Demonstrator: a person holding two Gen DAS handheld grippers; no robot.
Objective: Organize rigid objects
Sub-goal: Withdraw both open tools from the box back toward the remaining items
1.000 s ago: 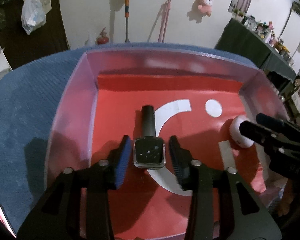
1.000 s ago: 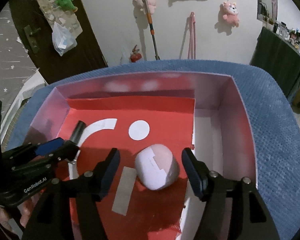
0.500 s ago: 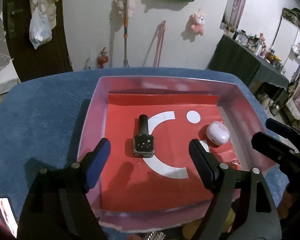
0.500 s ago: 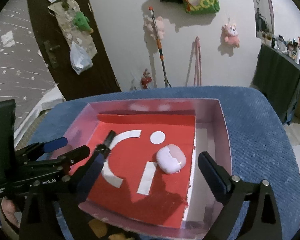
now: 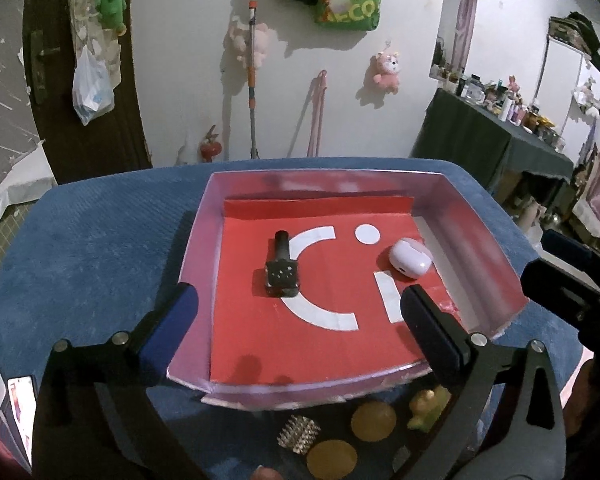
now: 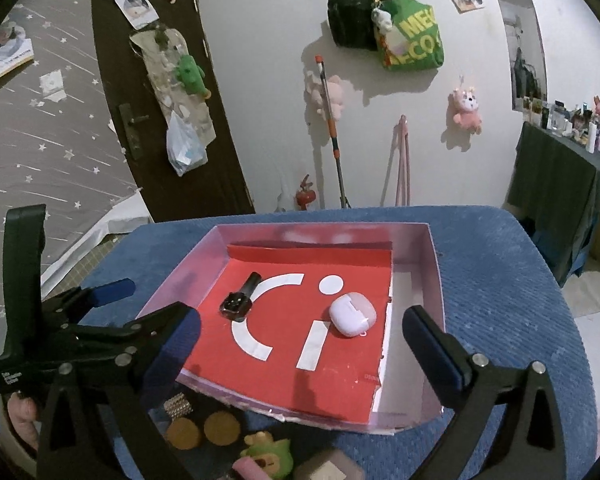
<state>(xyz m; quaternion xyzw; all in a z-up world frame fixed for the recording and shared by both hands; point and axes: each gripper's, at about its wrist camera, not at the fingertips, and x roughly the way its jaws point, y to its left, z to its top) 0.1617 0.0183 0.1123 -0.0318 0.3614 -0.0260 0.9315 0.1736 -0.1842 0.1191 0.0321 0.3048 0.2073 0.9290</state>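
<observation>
— Where are your two grippers right now?

— My left gripper [image 5: 296, 316] hangs over the near edge of the pink tray [image 5: 196, 240], and its fingers [image 5: 172, 320] have just been opening; they stand wide with nothing between them. My right gripper [image 6: 300, 340] is the same: fingers spread wide, just opened, holding nothing.

— And the things you are sorting?

— The black nail polish bottle [image 5: 282, 266] lies on its side on the red sheet [image 5: 300, 352] inside the tray, cap pointing toward the far wall, next to the white curved mark. The pale earbud case [image 5: 410, 258] rests on the same sheet further right, near the white dot, well apart from the bottle. Neither touches my fingers.

— Anything still outside the tray?

— Yes, on the blue desk [image 5: 80, 248] just in front of the tray's near wall: a spiky metallic piece [image 5: 300, 434], two round golden-brown discs [image 5: 374, 420], and a small green figure [image 6: 266, 454] beside them. From the right view I also see my left gripper [image 6: 112, 308] at the tray's left side.
</observation>
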